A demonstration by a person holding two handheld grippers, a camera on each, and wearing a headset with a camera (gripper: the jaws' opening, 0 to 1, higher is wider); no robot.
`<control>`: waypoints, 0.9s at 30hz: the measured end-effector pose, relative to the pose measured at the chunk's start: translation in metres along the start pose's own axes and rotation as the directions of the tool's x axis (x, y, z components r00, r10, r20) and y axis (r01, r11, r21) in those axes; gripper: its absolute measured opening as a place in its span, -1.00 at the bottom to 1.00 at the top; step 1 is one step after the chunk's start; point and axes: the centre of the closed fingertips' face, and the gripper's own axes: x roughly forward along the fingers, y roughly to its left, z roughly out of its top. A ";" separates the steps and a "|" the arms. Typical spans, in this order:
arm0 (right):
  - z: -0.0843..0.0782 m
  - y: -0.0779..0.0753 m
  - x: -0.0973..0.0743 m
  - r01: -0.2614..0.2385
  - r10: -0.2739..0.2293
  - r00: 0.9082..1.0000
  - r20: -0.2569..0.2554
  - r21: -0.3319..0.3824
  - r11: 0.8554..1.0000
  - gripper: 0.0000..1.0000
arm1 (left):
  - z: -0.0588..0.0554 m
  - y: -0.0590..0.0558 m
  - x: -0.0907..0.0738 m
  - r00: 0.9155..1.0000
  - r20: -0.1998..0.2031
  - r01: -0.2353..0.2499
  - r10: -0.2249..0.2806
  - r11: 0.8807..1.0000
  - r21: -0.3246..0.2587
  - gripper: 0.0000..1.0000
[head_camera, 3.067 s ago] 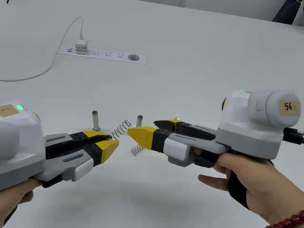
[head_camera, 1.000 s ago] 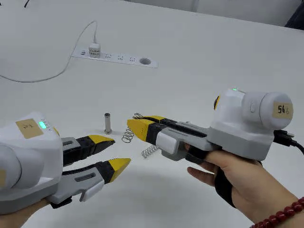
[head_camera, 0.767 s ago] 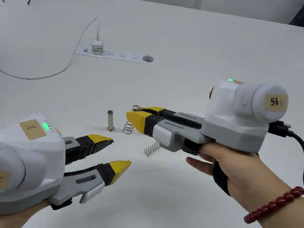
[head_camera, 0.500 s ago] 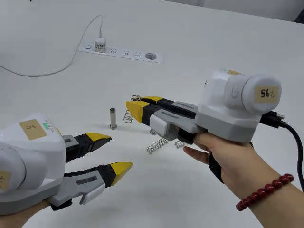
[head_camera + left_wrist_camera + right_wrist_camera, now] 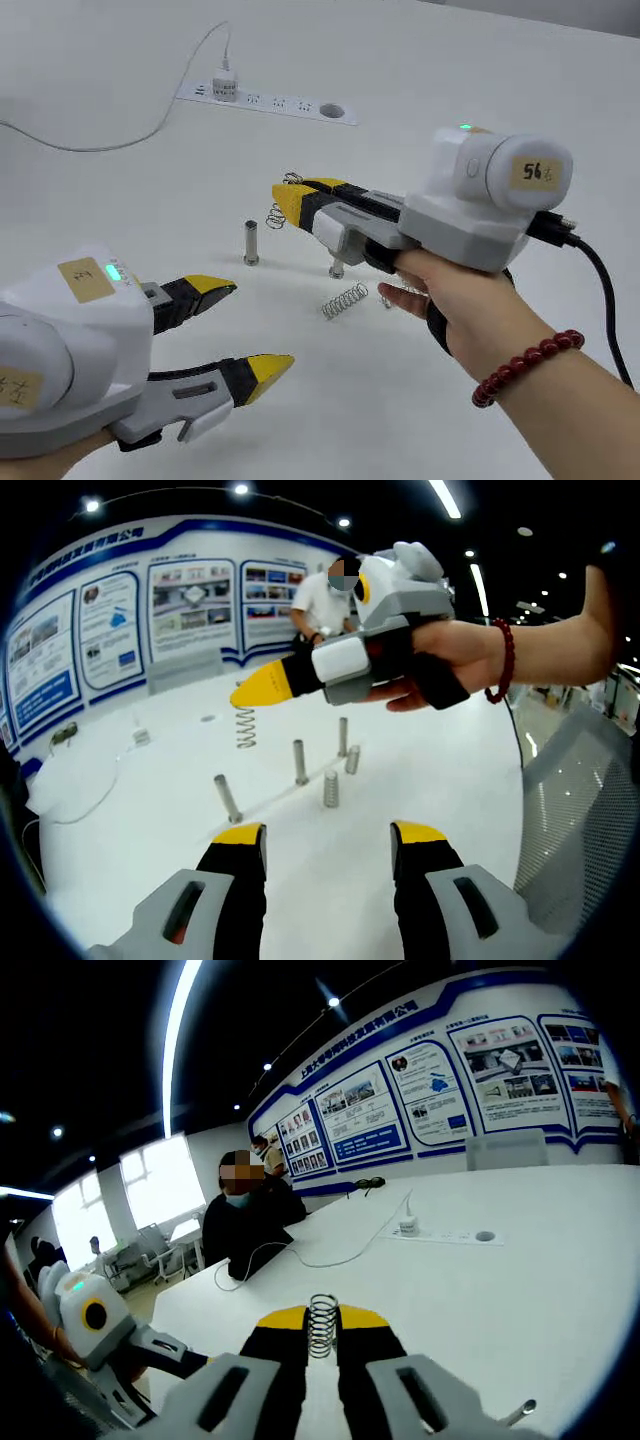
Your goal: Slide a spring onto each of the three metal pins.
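The right tongs (image 5: pixel 288 203) were found closed on a spring (image 5: pixel 275 215). It was gripped crosswise between the yellow tips, so that coils projected on either side. In the right gripper view the spring (image 5: pixel 321 1330) was seen standing upright between the shut jaws. In the left gripper view it (image 5: pixel 244 727) was seen hanging below the tip of the right tongs (image 5: pixel 255 688), raised clear of the surface (image 5: pixel 200 880) and seated on no pin.

The left tongs (image 5: pixel 243 325) were held low and close to the person. Their jaws were spread wide and nothing was gripped between them, as was also observed in the left gripper view (image 5: pixel 330 832).

Three metal pins were recorded standing upright in a row, their shafts bare: the near pin (image 5: pixel 228 798), the middle pin (image 5: pixel 299 762) and the far pin (image 5: pixel 343 737). In the head view the near pin (image 5: pixel 251 242) was noted in the open, just below the held spring. The middle pin (image 5: pixel 337 268) was partly covered by the body of the right tongs.

One loose spring (image 5: pixel 346 300) was observed lying on the surface (image 5: pixel 480 120) just beside the middle pin. A second loose spring (image 5: pixel 352 760) was noted lying near the far pin.

A power strip (image 5: pixel 265 100), with a white plug (image 5: pixel 224 85) and its cable (image 5: pixel 150 130), was noted well apart at the far side.
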 end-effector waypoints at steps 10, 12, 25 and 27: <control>-0.005 -0.007 0.018 0.024 -0.024 1.000 0.004 -0.017 1.000 -0.78 | -0.003 0.001 0.000 1.000 0.009 0.001 -0.001 1.000 -0.018 0.16; -0.007 -0.007 0.022 0.025 -0.025 1.000 -0.005 -0.023 0.999 -0.78 | -0.003 0.001 -0.001 1.000 0.013 0.001 0.000 1.000 -0.025 0.18; -0.018 -0.011 0.038 0.034 -0.035 0.999 -0.035 -0.046 0.998 -0.78 | -0.007 0.001 0.000 1.000 0.001 -0.008 0.008 1.000 -0.028 0.36; -0.019 -0.010 0.040 0.031 -0.033 0.999 -0.035 -0.051 0.998 -0.77 | -0.008 0.002 0.000 1.000 0.001 -0.010 0.010 0.999 -0.033 0.37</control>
